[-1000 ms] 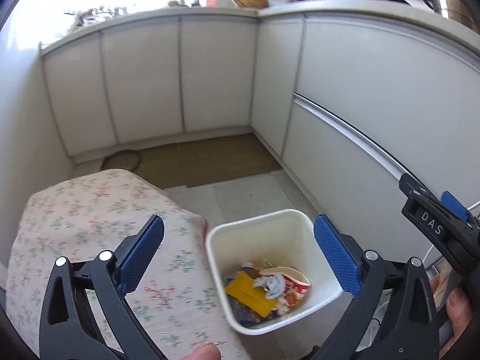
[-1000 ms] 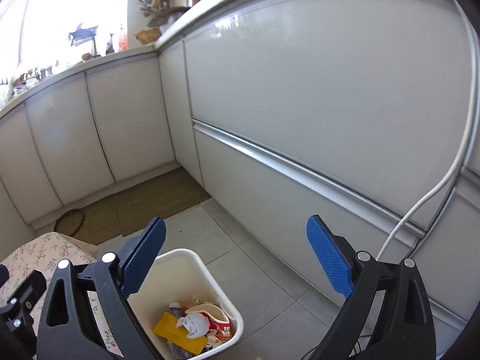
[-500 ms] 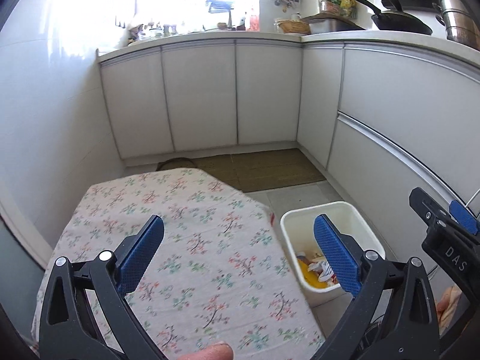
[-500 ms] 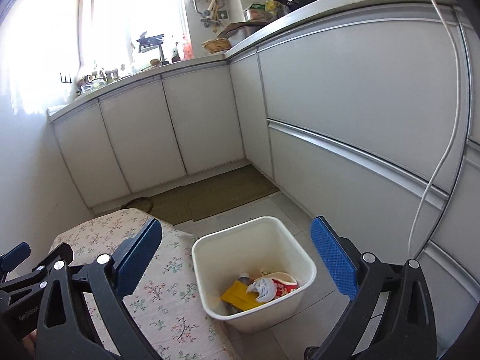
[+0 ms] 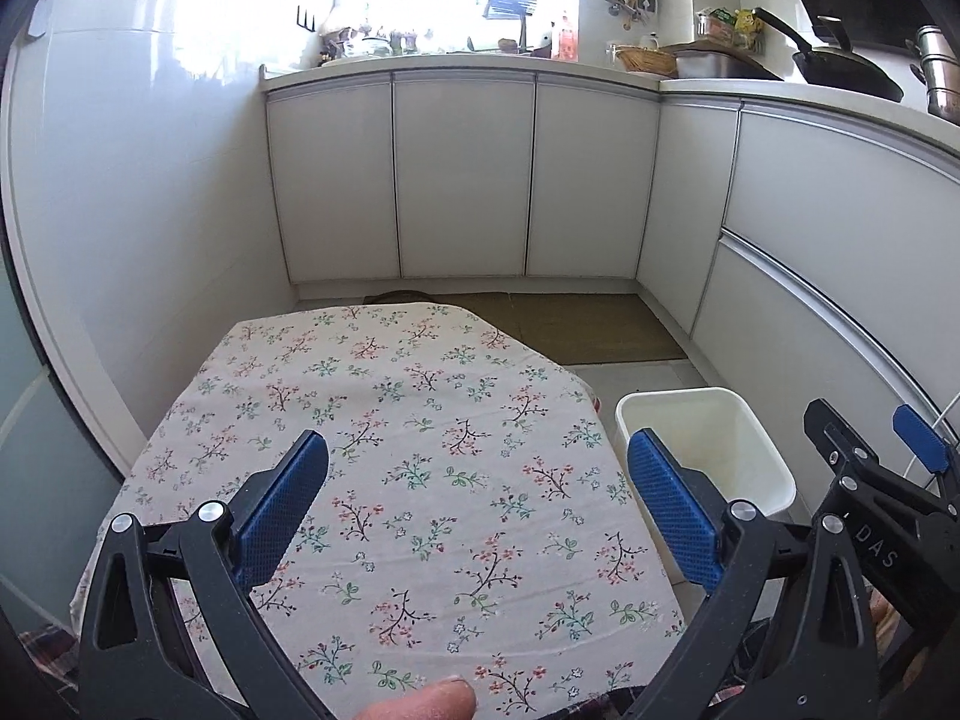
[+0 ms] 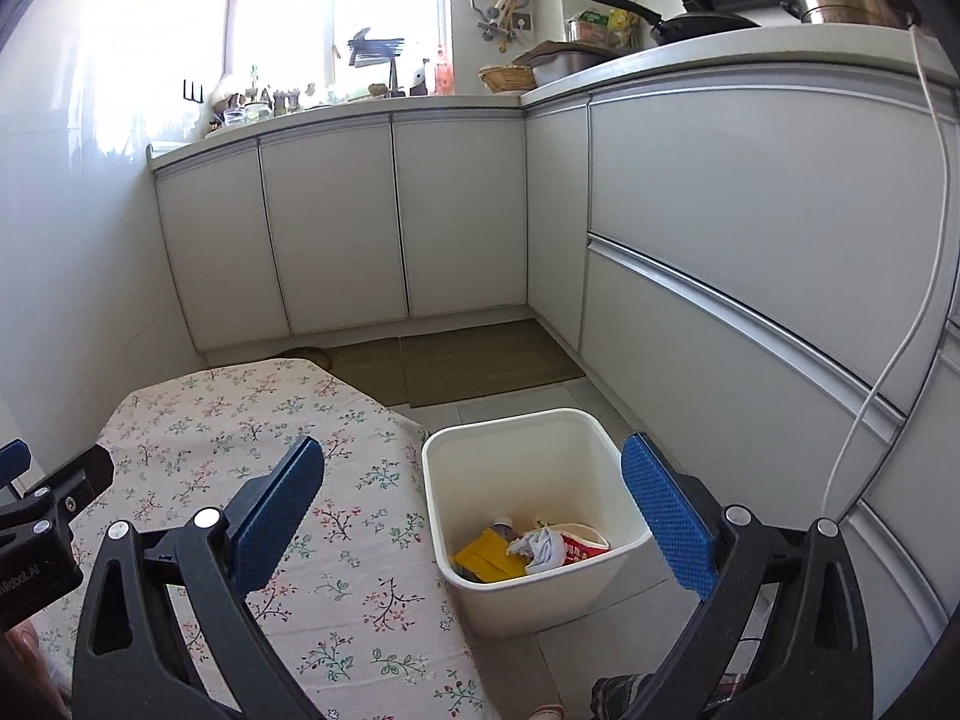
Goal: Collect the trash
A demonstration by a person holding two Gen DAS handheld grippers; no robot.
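- The table [image 5: 420, 450], under a floral cloth, fills the lower left of both views; its left edge runs close along the white wall [image 5: 150, 210], and its far edge ends short of the cabinets [image 5: 462, 180].
- Between the table's far edge and the cabinets lies a brown floor mat [image 6: 480, 366]; beyond the table's right edge is a strip of tiled floor [image 6: 606, 654] bounded by the drawer fronts [image 6: 750, 300] on the right.
- A white cable [image 6: 888, 372] hangs down in front of those drawers.
- The white bin [image 6: 528, 594] stands on the floor just beside the table's right edge, near its far right corner.
- In the bin lies the trash: a yellow wrapper [image 6: 489, 558], crumpled white paper [image 6: 543, 546] and a red-and-white cup [image 6: 579, 546], bunched against the bottom.
- The left gripper [image 5: 474, 498] hangs over the table's near half with its blue pads spread wide and nothing between them; the bin sits to the right of it, partly behind the right pad.
- The right gripper [image 6: 474, 504] is likewise spread wide and empty, held over the table's right edge; seen from its camera, the bin and its trash lie between the two pads, lower down.
- A fingertip [image 5: 420, 705] shows at the bottom edge of the left view.
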